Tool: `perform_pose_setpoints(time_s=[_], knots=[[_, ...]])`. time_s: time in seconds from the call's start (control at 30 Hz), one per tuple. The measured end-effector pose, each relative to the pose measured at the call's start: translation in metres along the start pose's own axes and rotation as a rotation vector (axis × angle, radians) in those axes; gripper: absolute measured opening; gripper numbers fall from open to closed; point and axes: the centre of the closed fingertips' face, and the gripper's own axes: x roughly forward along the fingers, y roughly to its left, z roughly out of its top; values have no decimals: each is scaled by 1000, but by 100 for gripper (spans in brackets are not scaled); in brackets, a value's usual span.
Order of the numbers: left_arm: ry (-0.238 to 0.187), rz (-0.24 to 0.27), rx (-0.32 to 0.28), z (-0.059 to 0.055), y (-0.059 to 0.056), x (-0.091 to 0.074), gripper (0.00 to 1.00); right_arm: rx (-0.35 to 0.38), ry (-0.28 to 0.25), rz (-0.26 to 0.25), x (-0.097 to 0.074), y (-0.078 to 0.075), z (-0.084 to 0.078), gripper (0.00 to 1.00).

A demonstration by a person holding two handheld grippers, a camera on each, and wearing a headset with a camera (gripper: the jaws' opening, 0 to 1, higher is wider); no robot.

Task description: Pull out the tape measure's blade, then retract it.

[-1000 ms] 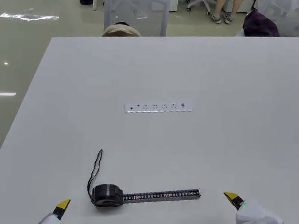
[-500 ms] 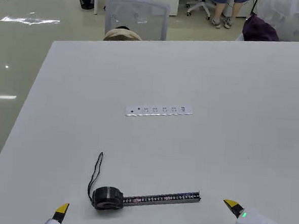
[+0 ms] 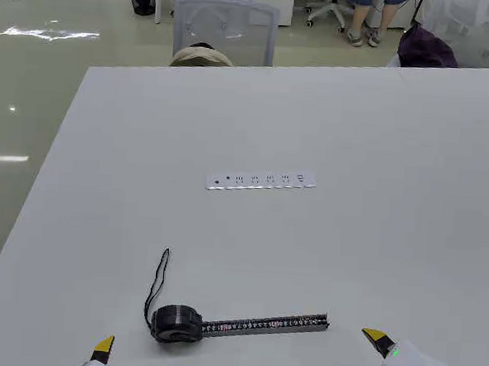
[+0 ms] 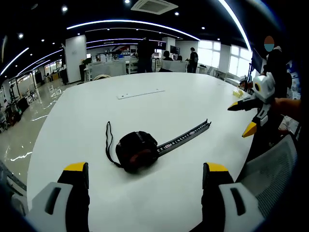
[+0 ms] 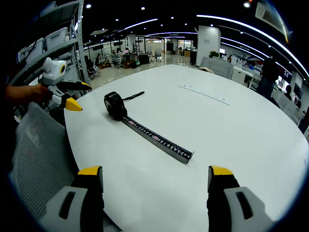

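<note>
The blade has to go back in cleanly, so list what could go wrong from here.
1. The blade lies stretched out on the table, and both the left gripper and the right gripper are open and off it. With the case unheld, retracting could whip the blade's end or make the case skid.
2. The strap lies loose beside the case; a jaw reaching for the case might snag it and drag the case.

A broad white matte counter (image 3: 395, 159) is seen. By its near edge a black round-cased tape measure (image 3: 176, 322) is laid, its marked blade (image 3: 265, 324) extended flat toward the right edge and its black wrist loop (image 3: 153, 285) stretched toward the far edge. A slim white power strip (image 3: 261, 181) is set mid-counter, well apart.
</note>
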Motion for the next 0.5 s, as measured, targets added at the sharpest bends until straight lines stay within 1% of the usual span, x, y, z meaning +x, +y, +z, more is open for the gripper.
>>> perform_pose_setpoints(time_s=[0.13, 0.23, 0.37, 0.43, 0.47, 0.5], knots=[[-4, 22, -8, 1, -1, 3, 98, -2, -2, 4, 2, 0, -1, 90], [-8, 23, -34, 1, -3, 5, 97, -1, -1, 11, 4, 2, -2, 90], [-14, 40, -43, 2, -4, 8, 98, -2, -4, 18, 5, 2, -3, 88], [-18, 56, -41, 3, -3, 9, 97, -7, -4, 22, 6, 2, -3, 88], [-19, 66, -42, 3, -2, 11, 97, -16, -12, 27, 6, 2, -3, 86], [-20, 70, -49, 3, -1, 11, 97, -36, -31, 31, 7, 2, 0, 85]])
